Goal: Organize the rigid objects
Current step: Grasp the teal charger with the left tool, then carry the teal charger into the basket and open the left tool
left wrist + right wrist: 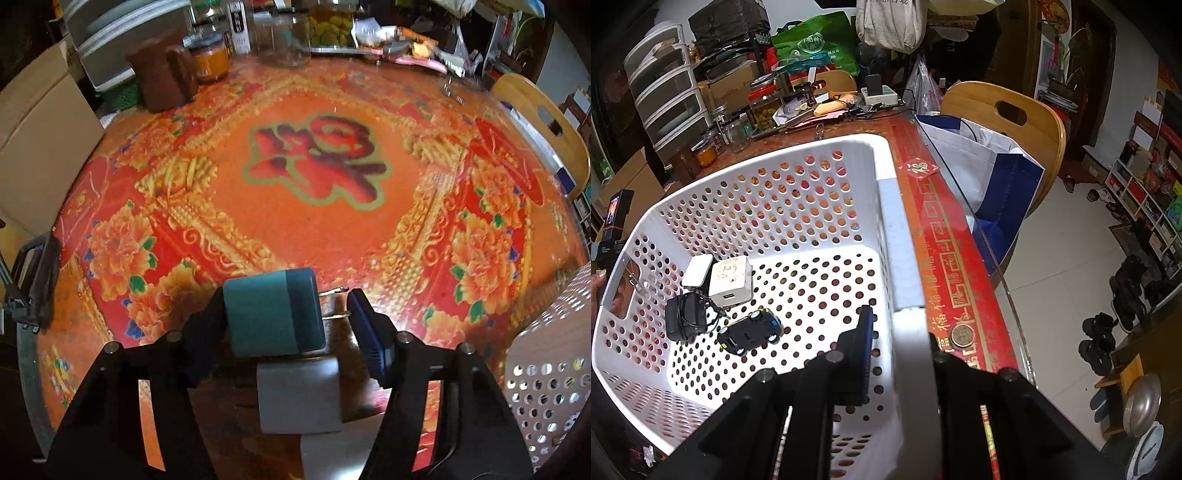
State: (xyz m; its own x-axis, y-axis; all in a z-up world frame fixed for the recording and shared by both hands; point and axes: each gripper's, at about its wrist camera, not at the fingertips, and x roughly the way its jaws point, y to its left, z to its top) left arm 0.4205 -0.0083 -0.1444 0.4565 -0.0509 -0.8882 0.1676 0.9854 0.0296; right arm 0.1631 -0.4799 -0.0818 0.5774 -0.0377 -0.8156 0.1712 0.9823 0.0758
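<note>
Spread jaws frame a teal block (274, 312) in the left wrist view: the left gripper (286, 325) has its fingers parted, the block sits against the left finger, and a clear gap separates it from the blue pad of the right finger (365, 332). Whether the block is gripped or only resting there cannot be told. Two thin metal prongs (334, 302) stick out of the block's right side, like those of a plug. Below the block lies a table (314, 229) covered in a red and orange cloth with gold flowers and a large red character in the middle. At the table's far edge stand a brown box (162, 79), a jar of orange contents (210, 62) and a clear glass jar (284, 38). A white perforated basket (550, 369) shows at the right edge. In the right wrist view, the right gripper (905, 350) has its jaws closed on the basket's near right wall (908, 332), one finger inside and one outside. On the basket floor lie a white charger (731, 282) with a port facing forward, a smaller white adapter (697, 270) just beside it, a black adapter with a wound cord (685, 317), and a black toy car (750, 332). A coin (962, 335) rests on the table's red border beside the basket. A wooden chair (1008, 122) holding a blue and white bag (993, 177) stands past the table edge.
</note>
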